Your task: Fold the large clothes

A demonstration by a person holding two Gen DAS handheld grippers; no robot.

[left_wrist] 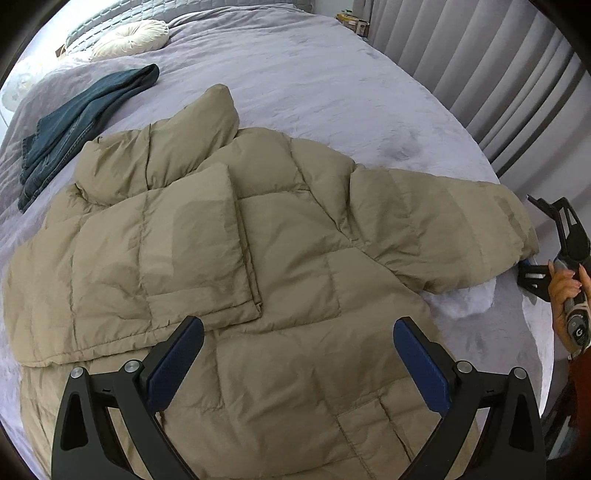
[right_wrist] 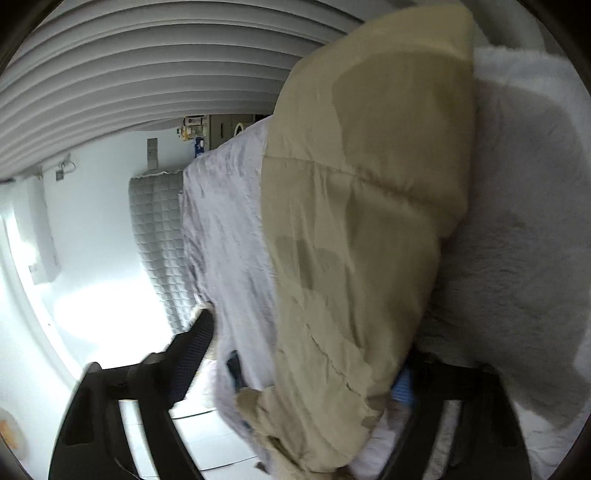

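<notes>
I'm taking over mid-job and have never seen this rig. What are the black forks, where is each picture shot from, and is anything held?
There is no robot: a person holds a two-finger gripper in each hand, each with a fisheye camera looking along its jaws.

The left view looks down past the left gripper, its jaws wide apart and holding nothing, hovering over a tan puffer jacket spread on a bed. One sleeve is already folded across the front. Dark jeans and a pillow lie further up the bed.

At that view's right edge, a hand holds the right gripper at the other sleeve's cuff.

The right view is rolled sideways. The cuff lies between the right jaws, but blur hides whether they pinch it.
</notes>
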